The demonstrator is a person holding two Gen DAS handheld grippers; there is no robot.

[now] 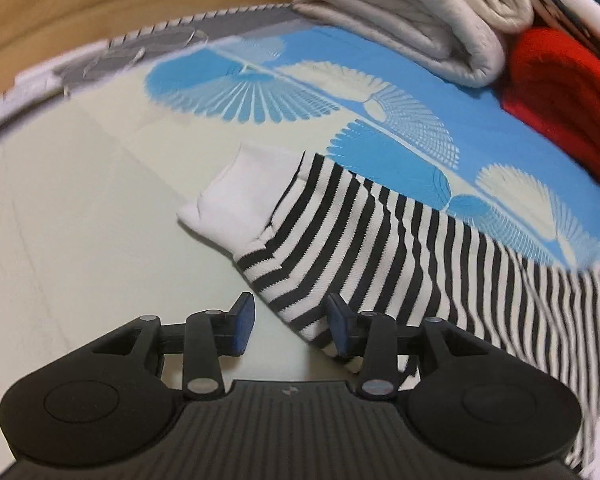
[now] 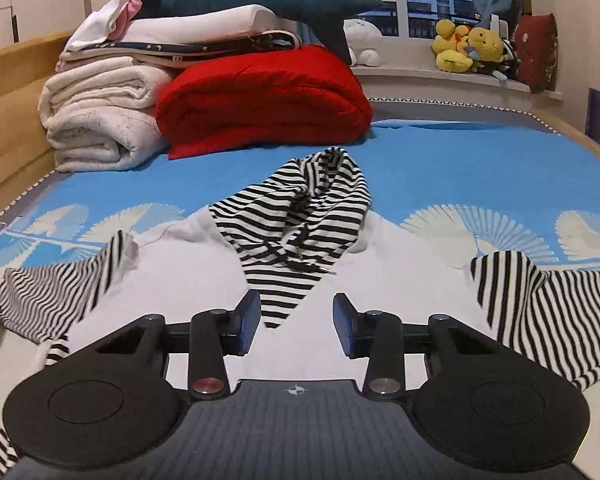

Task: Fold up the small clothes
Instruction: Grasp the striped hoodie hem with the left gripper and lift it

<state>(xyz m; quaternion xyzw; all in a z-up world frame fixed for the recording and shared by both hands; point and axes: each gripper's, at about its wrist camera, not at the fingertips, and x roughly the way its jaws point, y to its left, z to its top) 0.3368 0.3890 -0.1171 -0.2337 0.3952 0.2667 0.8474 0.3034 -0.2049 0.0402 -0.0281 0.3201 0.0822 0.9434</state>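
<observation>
Striped hoodie [image 2: 296, 216] lying spread on the bedsheet [image 2: 460, 168].
I'm holding my left gripper [image 1: 290, 326] open around its sleeve [image 1: 340, 248] edge; my right gripper [image 2: 296, 326] is hovering open before the hood.

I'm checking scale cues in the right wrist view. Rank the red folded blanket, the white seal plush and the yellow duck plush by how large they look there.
1. red folded blanket, by far the largest.
2. white seal plush.
3. yellow duck plush.
The two plushes look close in size and sit farther back on the window sill, so their order is unsure.
</observation>
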